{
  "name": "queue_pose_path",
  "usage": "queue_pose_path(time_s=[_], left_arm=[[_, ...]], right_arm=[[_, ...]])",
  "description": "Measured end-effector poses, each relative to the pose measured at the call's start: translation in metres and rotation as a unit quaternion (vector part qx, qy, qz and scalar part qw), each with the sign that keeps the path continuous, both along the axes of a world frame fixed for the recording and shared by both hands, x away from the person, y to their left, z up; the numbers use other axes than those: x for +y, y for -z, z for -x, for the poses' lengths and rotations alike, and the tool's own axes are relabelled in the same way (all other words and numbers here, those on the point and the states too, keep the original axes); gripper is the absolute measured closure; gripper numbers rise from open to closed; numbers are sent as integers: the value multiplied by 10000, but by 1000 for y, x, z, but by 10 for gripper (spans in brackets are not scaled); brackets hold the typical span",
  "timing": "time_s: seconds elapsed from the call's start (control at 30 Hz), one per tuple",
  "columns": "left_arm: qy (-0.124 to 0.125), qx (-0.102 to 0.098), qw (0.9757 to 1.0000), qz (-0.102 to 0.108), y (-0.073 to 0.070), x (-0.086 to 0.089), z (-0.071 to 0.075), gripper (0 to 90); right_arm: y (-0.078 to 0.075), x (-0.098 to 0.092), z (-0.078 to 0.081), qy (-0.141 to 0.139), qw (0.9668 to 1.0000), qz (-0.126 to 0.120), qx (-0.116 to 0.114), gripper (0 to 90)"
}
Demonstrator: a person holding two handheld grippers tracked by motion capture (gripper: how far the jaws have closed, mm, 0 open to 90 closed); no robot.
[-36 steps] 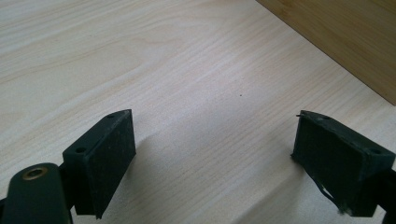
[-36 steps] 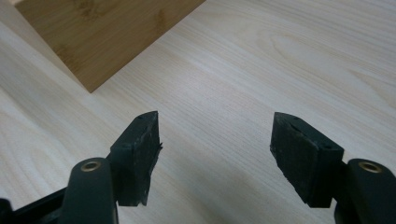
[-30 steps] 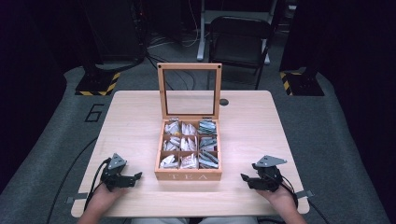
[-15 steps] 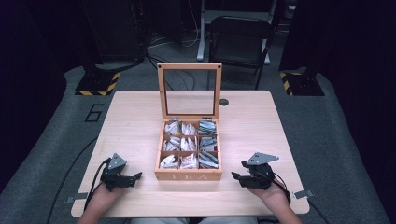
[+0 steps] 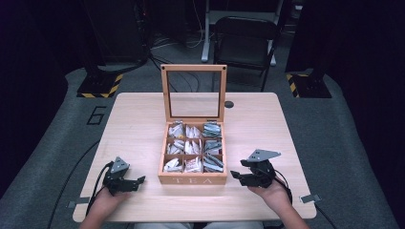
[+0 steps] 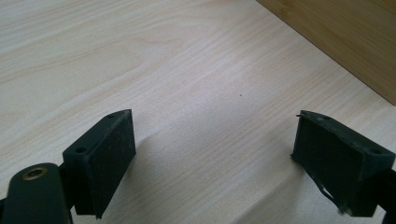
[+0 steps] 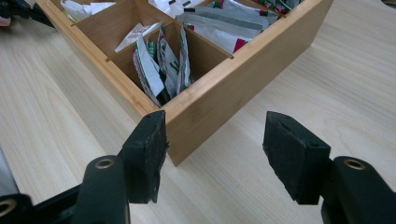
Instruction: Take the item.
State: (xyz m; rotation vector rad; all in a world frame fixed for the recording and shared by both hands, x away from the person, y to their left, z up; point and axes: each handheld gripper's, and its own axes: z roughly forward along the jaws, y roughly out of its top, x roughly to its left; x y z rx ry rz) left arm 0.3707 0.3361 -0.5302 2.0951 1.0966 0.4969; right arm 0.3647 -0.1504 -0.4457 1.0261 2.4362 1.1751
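A wooden tea box (image 5: 193, 180) stands mid-table with its glass-paned lid (image 5: 193, 67) upright. Its compartments hold several tea bags (image 5: 193, 148). My left gripper (image 5: 138, 181) rests on the table left of the box, open, with bare wood between its jaws (image 6: 212, 158) and the box wall (image 6: 345, 42) ahead. My right gripper (image 5: 235, 175) hovers just right of the box's front corner. Its jaws have just been closing a little and stand open (image 7: 215, 154) with nothing between the pads. The box corner (image 7: 219, 93) and tea bags (image 7: 159, 60) lie just beyond them.
The light wooden table (image 5: 133, 124) has bare surface on both sides of the box. A small dark round thing (image 5: 229, 104) sits behind the lid. A black chair (image 5: 246, 38) stands beyond the far edge.
My right gripper has moved left toward the box's front right corner and lifted slightly. The left gripper has stayed put.
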Motion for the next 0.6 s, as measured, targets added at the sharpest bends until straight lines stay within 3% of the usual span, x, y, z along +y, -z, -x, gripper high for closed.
queue_pose_path(time_s=[0.6], left_arm=[[5, 8, 10000, -2, 0, 0, 0, 127]], right_arm=[[-16, 20, -12, -201, 9998, 0, -53, 390]])
